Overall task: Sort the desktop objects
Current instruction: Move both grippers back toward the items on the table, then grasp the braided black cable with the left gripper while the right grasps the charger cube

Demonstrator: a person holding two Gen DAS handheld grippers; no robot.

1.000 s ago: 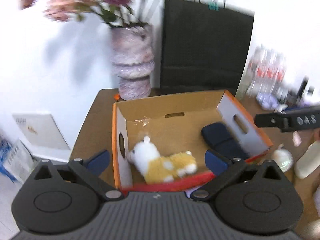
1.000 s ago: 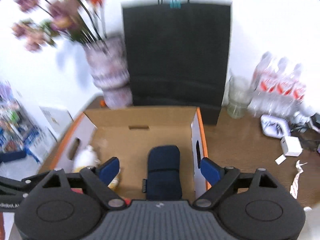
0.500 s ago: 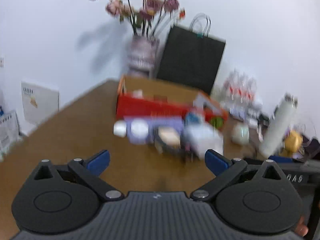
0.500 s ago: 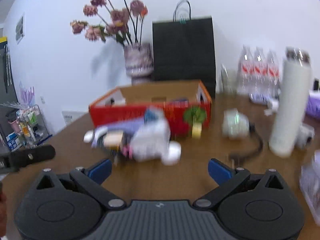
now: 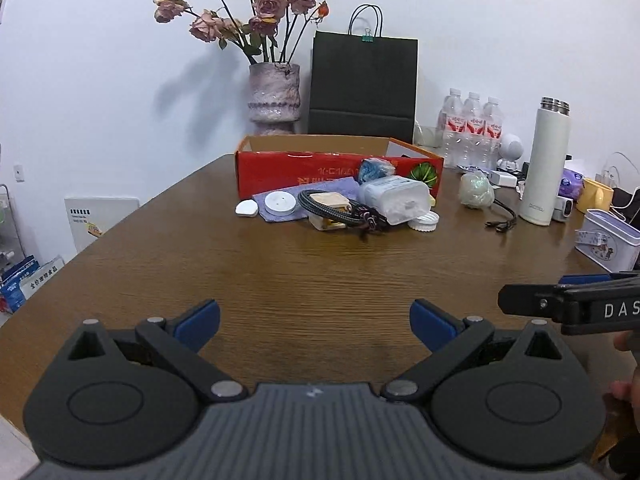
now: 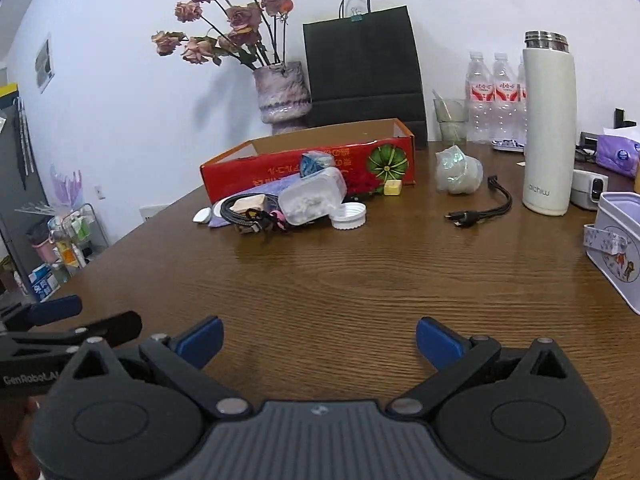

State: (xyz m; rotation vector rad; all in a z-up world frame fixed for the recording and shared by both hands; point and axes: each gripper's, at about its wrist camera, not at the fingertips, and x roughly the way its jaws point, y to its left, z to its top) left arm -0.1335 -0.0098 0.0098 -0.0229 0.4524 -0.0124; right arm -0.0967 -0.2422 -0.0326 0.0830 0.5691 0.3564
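A red cardboard box (image 5: 304, 174) (image 6: 280, 168) stands at the far side of the brown table (image 5: 320, 272). Before it lies a heap: a purple cloth (image 5: 320, 194), a white round disc (image 5: 281, 202), a coiled black cable (image 5: 320, 210) round a wooden block (image 5: 330, 202), a clear plastic container (image 5: 396, 198) (image 6: 312, 200) and a white lid (image 6: 349, 216). My left gripper (image 5: 314, 326) is open and empty, well short of the heap. My right gripper (image 6: 318, 340) is open too, nothing between its fingers.
A vase of dried roses (image 5: 274, 92) and a black paper bag (image 5: 364, 88) stand behind the box. To the right are water bottles (image 5: 472, 128), a white flask (image 6: 548, 132), a wrapped pale object (image 6: 458, 170), a black multi-plug cable (image 6: 480, 210) and a lilac tin (image 6: 620, 248).
Both grippers have pulled back from above the box and come down low over the near table. The box's inside, with a plush toy and a dark case, is now out of sight.
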